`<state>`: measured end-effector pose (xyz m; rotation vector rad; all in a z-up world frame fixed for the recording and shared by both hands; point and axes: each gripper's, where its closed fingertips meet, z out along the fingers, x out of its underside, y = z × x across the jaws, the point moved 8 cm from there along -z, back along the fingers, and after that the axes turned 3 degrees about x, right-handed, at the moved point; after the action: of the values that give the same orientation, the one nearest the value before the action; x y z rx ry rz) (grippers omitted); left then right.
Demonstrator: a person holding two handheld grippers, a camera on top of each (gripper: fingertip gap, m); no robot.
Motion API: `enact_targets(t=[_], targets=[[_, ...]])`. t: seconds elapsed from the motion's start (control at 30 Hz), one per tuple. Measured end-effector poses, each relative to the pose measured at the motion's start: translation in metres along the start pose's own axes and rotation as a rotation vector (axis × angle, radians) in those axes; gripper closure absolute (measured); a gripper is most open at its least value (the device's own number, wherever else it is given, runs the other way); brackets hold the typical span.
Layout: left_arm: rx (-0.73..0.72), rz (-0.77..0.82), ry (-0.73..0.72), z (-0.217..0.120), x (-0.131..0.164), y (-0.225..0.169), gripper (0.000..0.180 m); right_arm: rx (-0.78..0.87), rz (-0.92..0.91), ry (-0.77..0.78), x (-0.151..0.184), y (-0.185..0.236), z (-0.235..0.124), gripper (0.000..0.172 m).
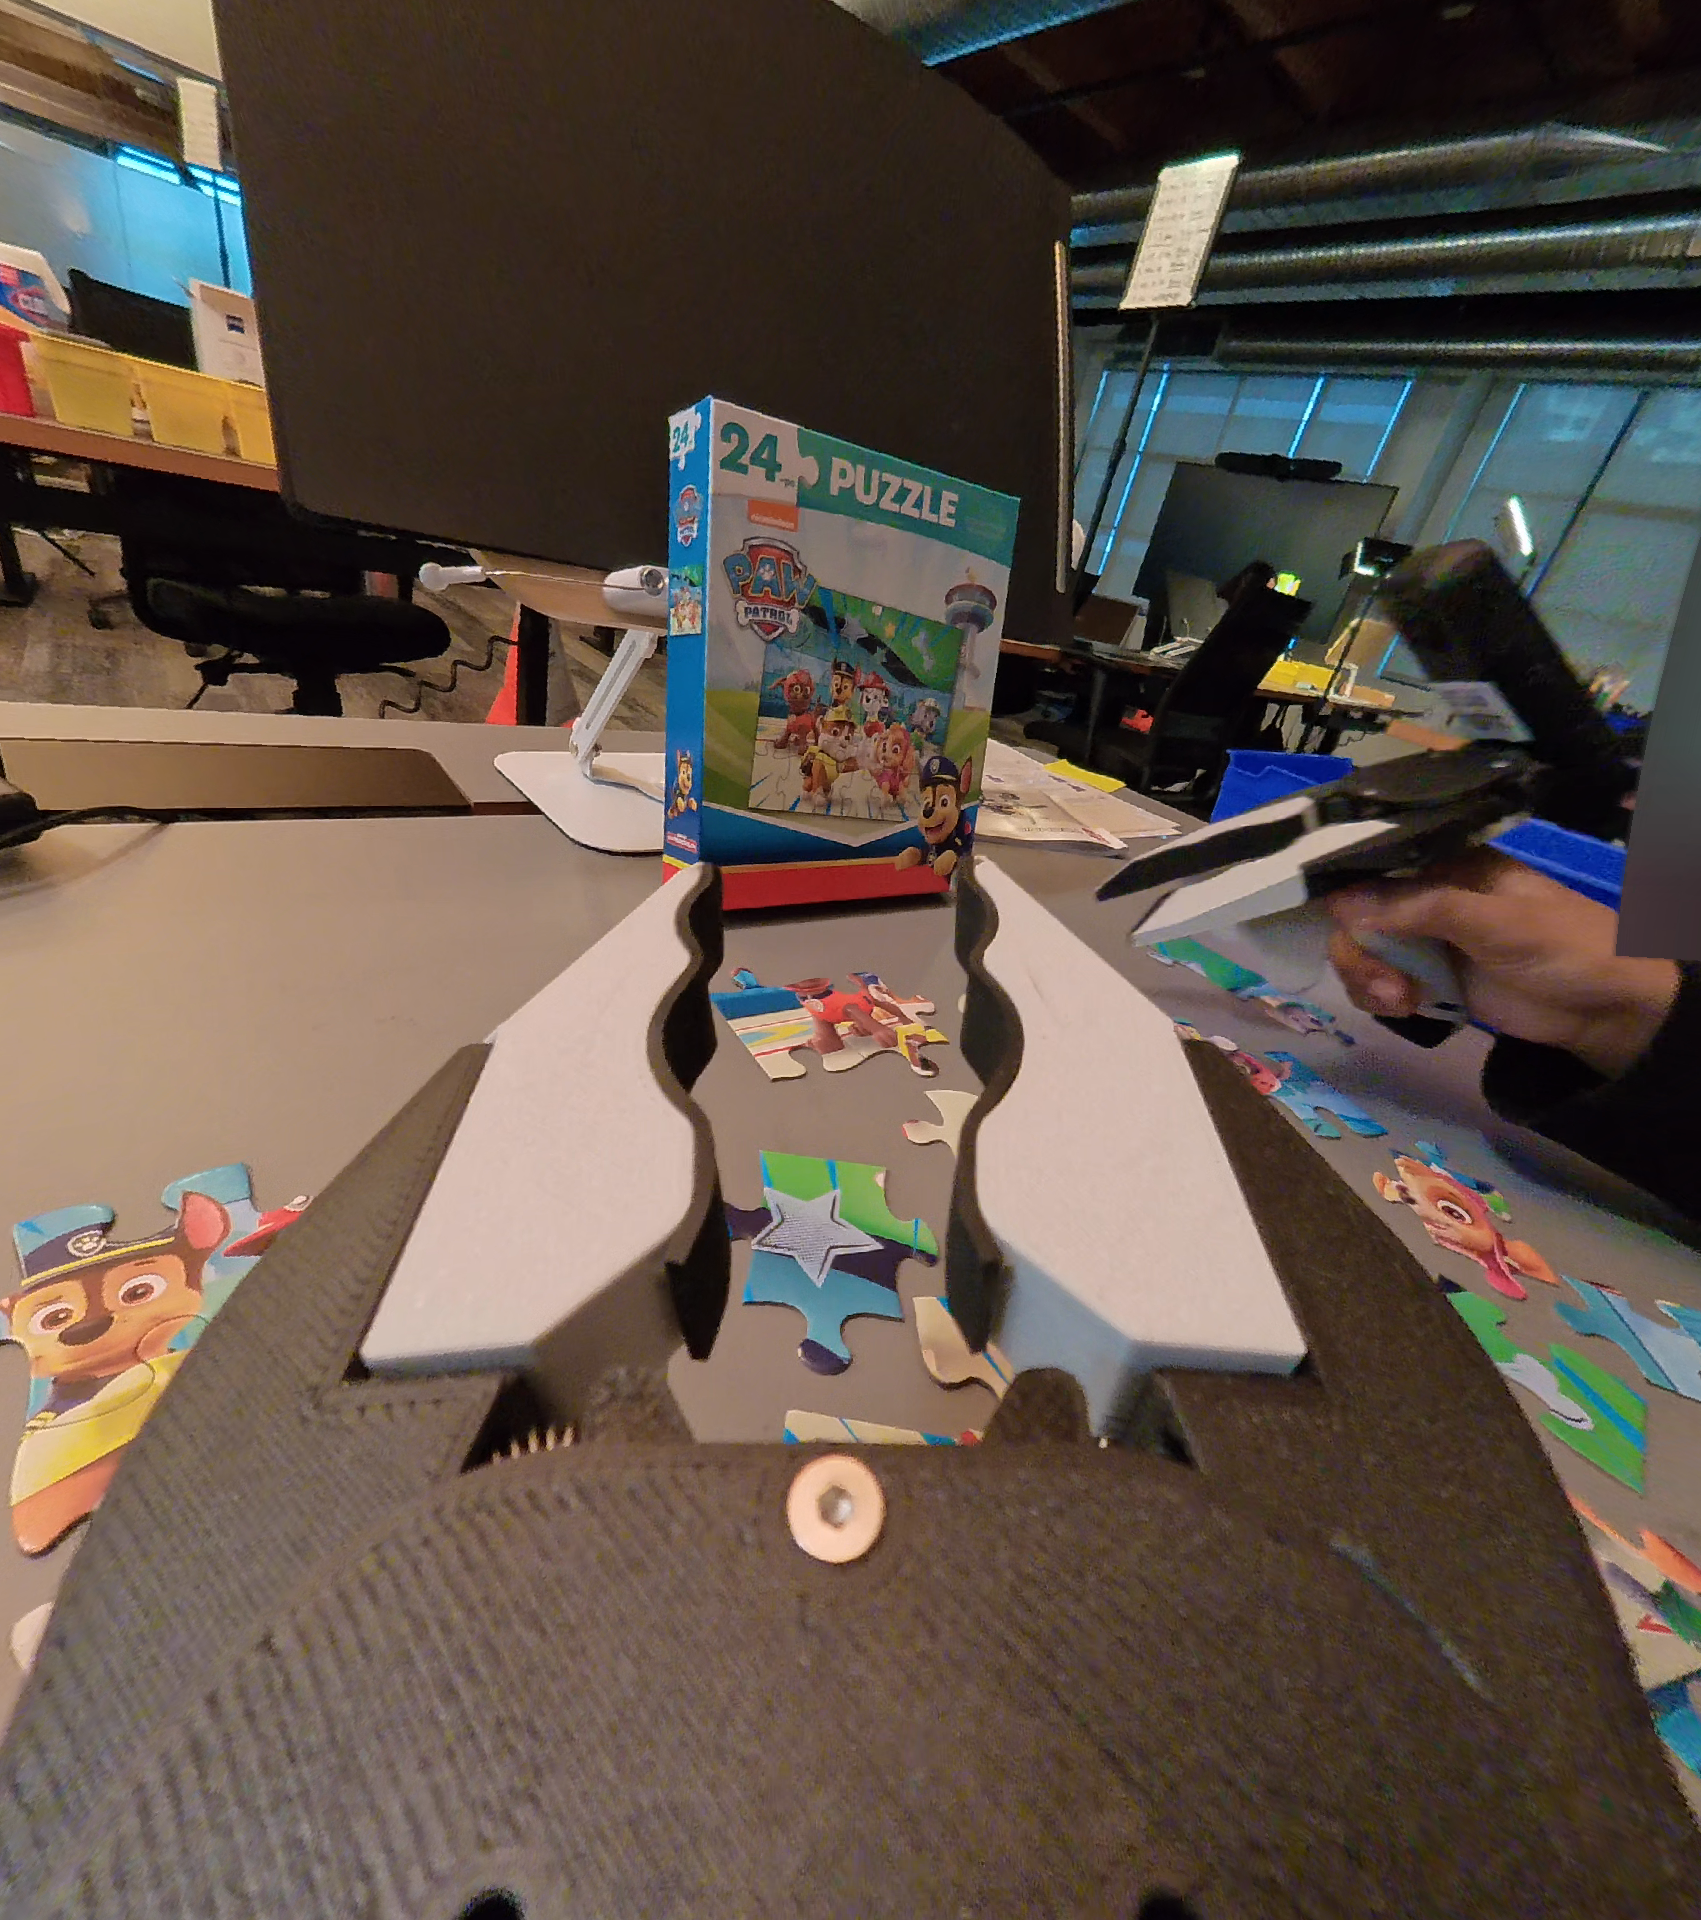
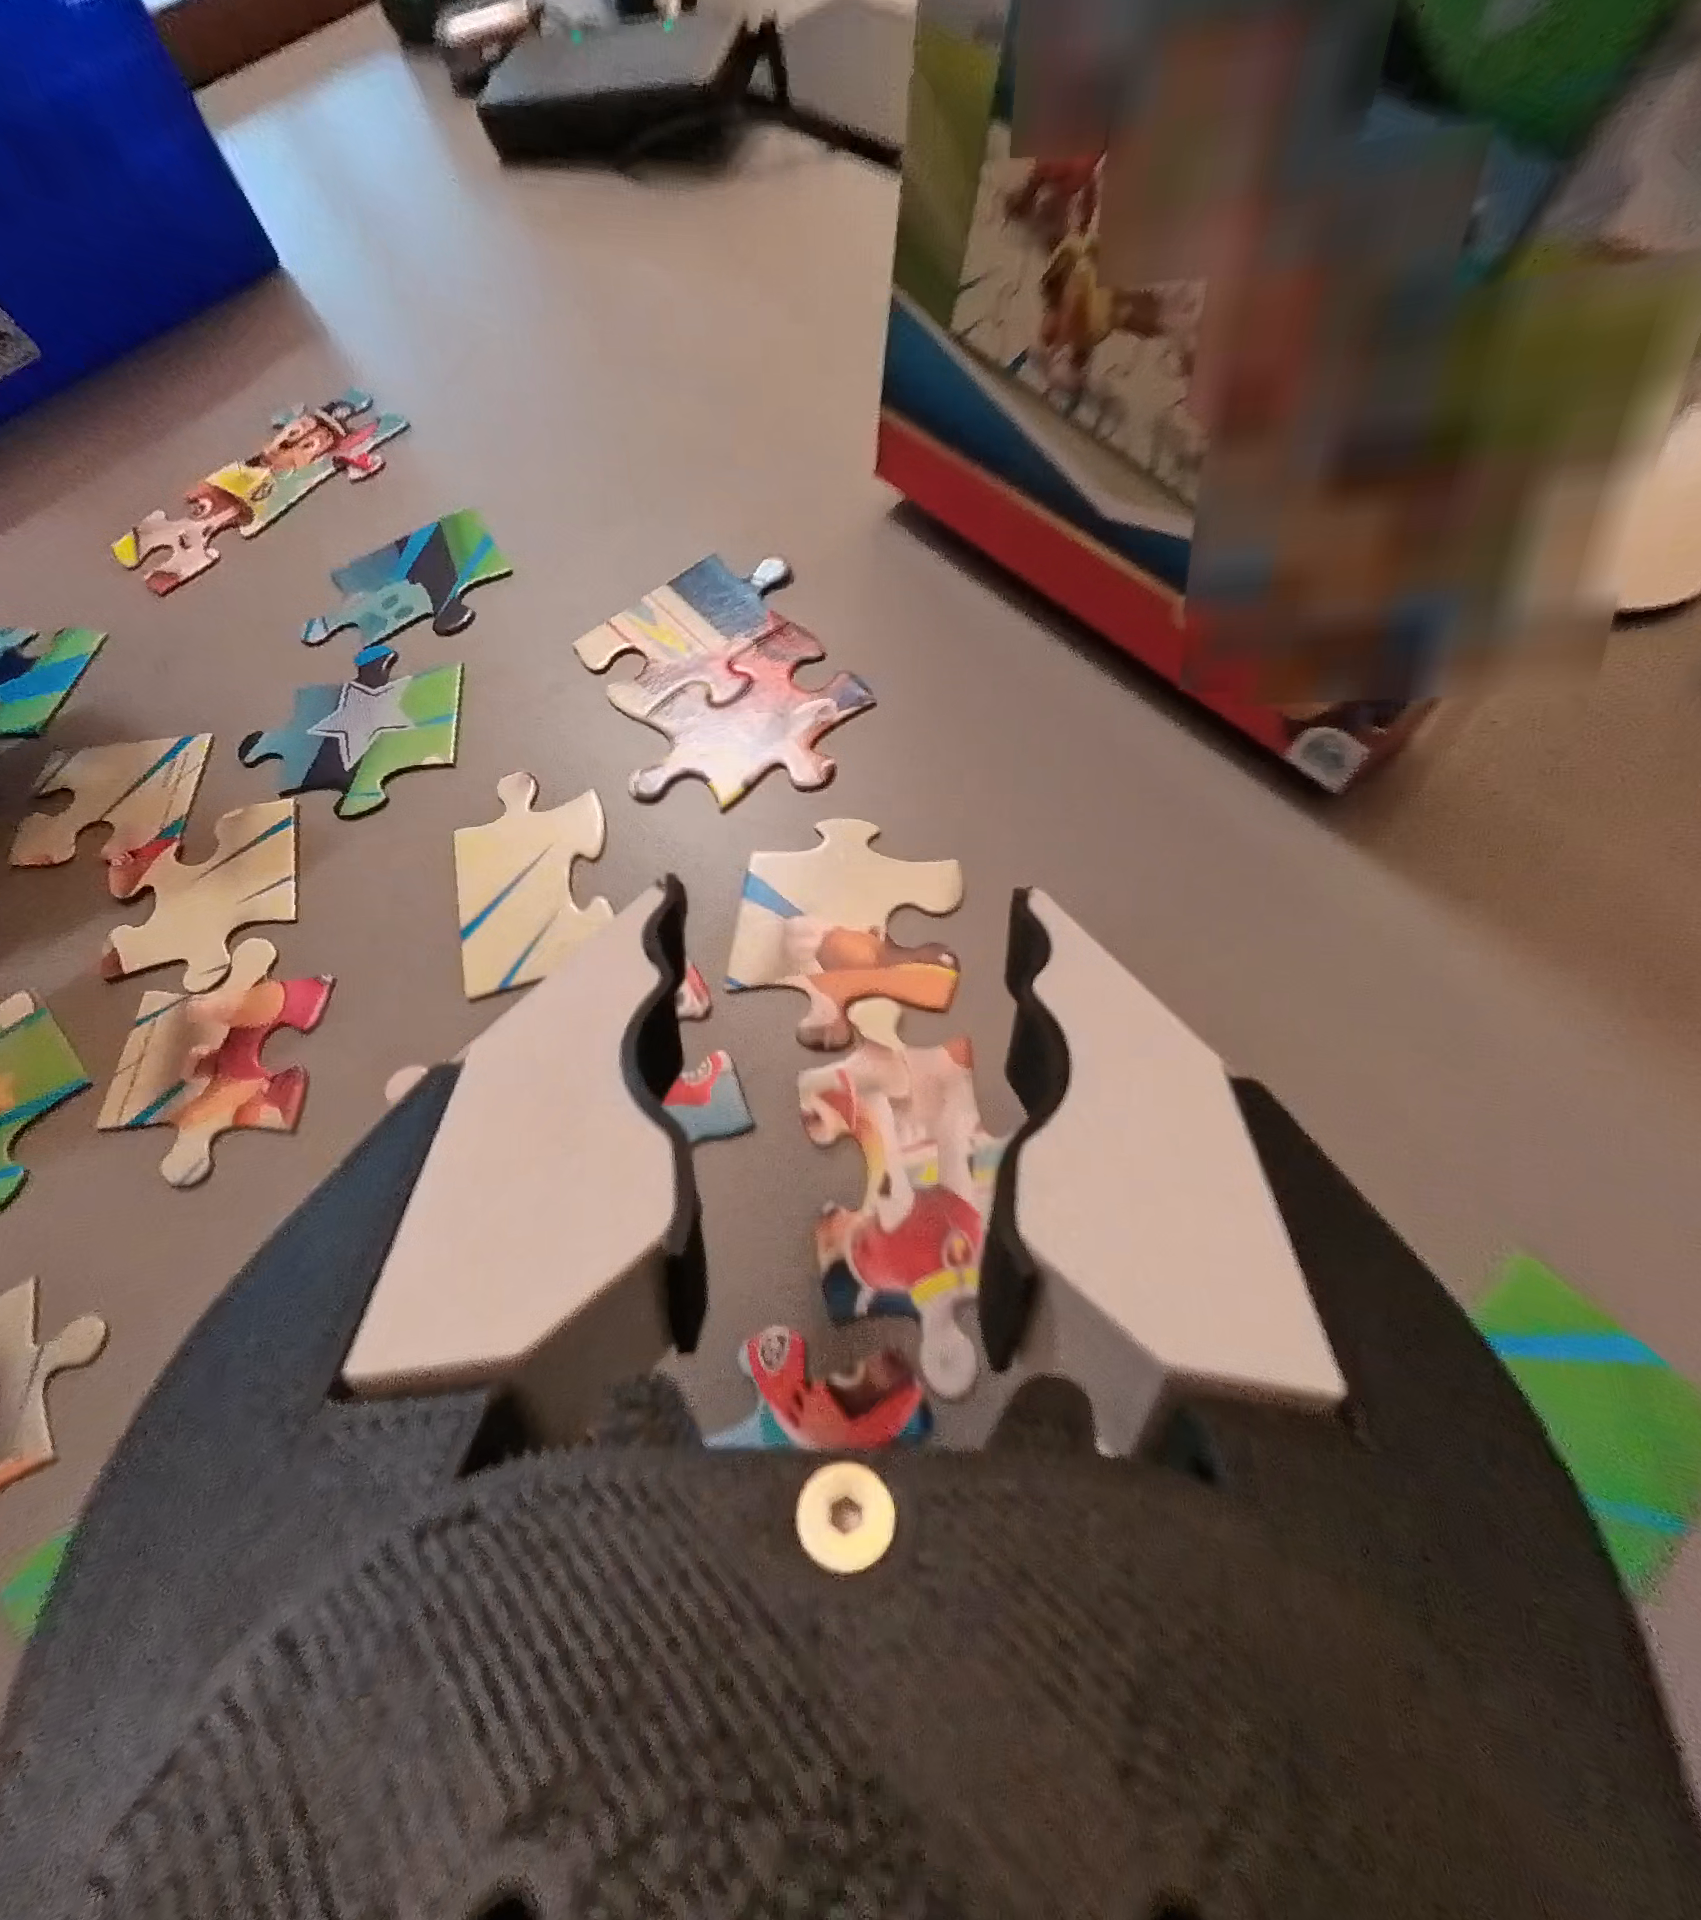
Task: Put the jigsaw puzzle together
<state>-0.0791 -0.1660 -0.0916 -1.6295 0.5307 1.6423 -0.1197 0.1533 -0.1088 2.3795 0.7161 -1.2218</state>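
My left gripper is open and empty, low over the grey table. Beyond its tips stands an upright puzzle box. Below its fingers lie two joined pieces with a red pup and a star piece. My right gripper is open and hovers over a cream and orange piece that lies flat on the table, untouched by the pads. It also shows in the left wrist view, held by a hand, with nothing in it. The box stands to its far right.
Several loose pieces lie scattered on the table. A dark monitor back and a white stand base are behind the box. Blue bins and papers sit at the edges.
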Motion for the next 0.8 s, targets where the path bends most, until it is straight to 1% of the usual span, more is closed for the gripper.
enact_targets(t=[0.13,0.2,0.37,0.47,0.5,0.6,0.67,0.8], targets=[[0.008,-0.001,0.000,0.000,0.000,-0.002,0.136,-0.016,0.018,0.103,0.000,0.003,0.027,0.112],[-0.001,0.034,0.013,0.001,0.001,-0.004,0.136,-0.003,0.019,0.150,0.005,0.003,0.035,0.111],[-0.002,0.094,0.051,0.005,0.004,-0.009,0.136,0.090,-0.034,0.238,0.018,0.002,0.046,0.099],[-0.008,0.106,0.058,0.005,0.005,-0.009,0.136,0.117,-0.085,0.244,0.018,0.006,0.049,0.100],[-0.010,0.107,0.058,0.005,0.005,-0.009,0.136,0.105,-0.088,0.242,0.018,0.008,0.049,0.106],[-0.014,0.110,0.060,0.005,0.005,-0.008,0.136,0.090,-0.100,0.240,0.017,0.010,0.050,0.117],[-0.015,0.111,0.061,0.005,0.005,-0.008,0.136,0.083,-0.101,0.237,0.017,0.009,0.049,0.131],[-0.017,0.115,0.063,0.005,0.005,-0.009,0.136,0.076,-0.095,0.225,0.018,0.009,0.048,0.133]])
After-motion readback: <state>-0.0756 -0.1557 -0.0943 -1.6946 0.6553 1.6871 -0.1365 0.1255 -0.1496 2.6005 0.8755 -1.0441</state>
